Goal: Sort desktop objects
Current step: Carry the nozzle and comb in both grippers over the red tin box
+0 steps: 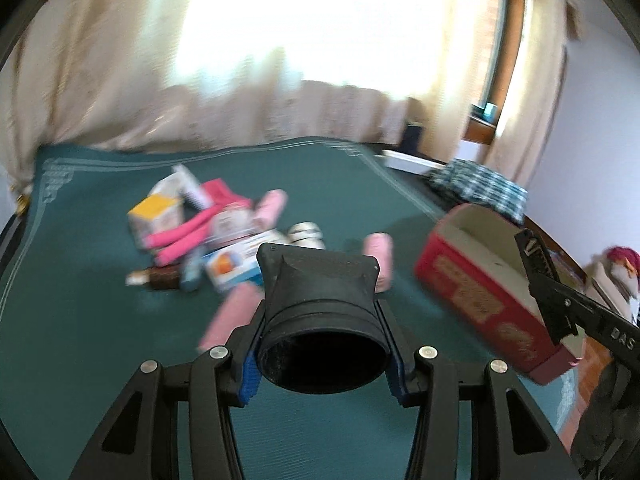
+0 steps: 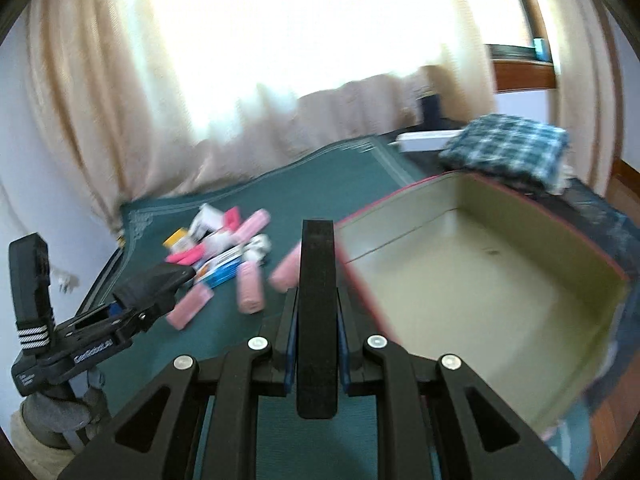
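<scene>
Home room, likely living or bedroom: cream curtains point(image 1: 100, 60) over a bright window, wooden window frame point(image 1: 516, 20), green bordered table cloth point(image 1: 100, 320), folded plaid fabric point(image 2: 508, 148) at the table's far right edge, household clutter pile point(image 1: 208, 232).

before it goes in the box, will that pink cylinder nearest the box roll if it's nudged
Probably. The pink cylinder lies on its side on the green mat, so a sideways nudge would likely roll it toward the red box. It looks small and light. The mat's fabric may slow it; blur hides its surface.
</scene>
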Motion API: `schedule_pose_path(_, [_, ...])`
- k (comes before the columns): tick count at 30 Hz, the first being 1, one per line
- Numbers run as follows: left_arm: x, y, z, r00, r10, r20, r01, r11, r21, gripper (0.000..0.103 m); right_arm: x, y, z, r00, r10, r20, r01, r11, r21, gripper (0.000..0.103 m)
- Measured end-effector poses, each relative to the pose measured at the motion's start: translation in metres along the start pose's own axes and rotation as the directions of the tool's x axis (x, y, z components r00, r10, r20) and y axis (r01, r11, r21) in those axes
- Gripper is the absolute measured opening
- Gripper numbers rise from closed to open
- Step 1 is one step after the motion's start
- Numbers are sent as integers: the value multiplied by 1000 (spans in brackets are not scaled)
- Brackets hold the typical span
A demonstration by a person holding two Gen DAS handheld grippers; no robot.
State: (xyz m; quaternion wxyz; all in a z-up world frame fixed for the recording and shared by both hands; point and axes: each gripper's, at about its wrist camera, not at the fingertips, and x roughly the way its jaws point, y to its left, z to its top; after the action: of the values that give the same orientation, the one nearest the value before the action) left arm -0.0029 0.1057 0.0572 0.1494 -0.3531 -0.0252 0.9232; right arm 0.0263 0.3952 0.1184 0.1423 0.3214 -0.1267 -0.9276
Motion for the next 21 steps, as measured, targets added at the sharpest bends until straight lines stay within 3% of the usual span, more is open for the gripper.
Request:
schedule_pose_path(10, [22, -86, 28, 994, -107, -4, 107, 985, 139, 51, -24, -53, 11, 984, -168, 54, 167, 986, 26, 18])
schedule_pose_path(21, [65, -156, 52, 980, -190, -53, 197, 954, 225, 51, -14, -89, 15, 978, -210, 18, 209, 977, 43, 18])
